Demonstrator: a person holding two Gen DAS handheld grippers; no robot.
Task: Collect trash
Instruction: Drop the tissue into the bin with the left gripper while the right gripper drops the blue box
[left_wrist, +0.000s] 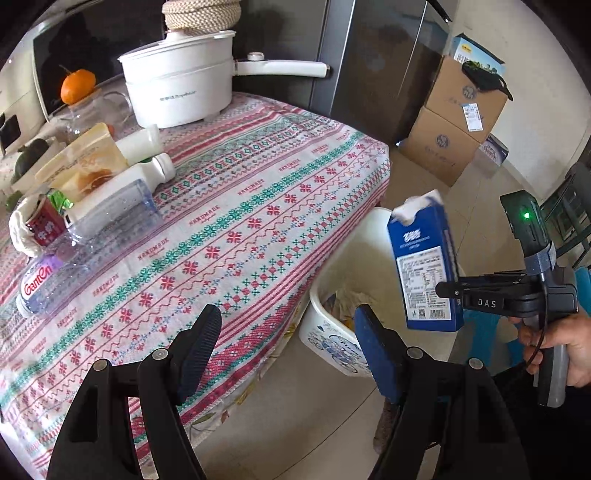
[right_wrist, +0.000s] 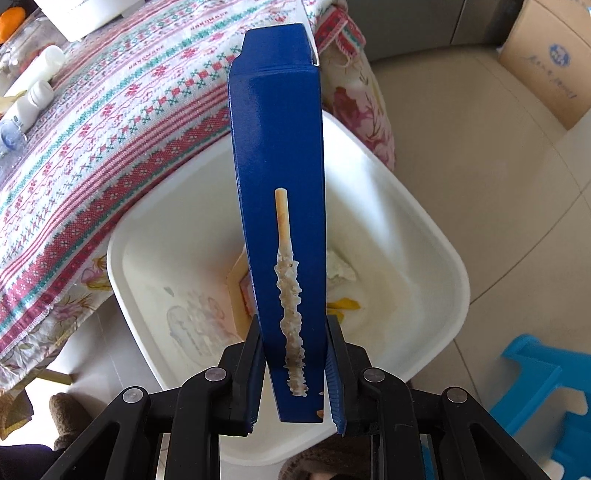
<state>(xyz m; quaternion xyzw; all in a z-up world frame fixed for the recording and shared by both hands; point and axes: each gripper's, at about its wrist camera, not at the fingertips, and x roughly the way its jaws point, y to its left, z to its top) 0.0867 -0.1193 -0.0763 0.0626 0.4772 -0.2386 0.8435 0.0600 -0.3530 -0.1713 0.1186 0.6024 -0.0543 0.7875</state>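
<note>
Two jaws | right gripper (right_wrist: 295, 373) clamped on flat blue carton (right_wrist: 280, 184) | left gripper (left_wrist: 284, 343) apart, empty

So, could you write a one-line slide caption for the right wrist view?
Right gripper holds a blue carton above the white bin beside the table.

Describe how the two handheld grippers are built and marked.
Both are black plastic linkages with silver rivets and ribbed dark-blue pads. The left gripper shows only that. The right gripper reads "DAS" in white, has a grey handle, a black cable and a dark module with a green light.
</note>
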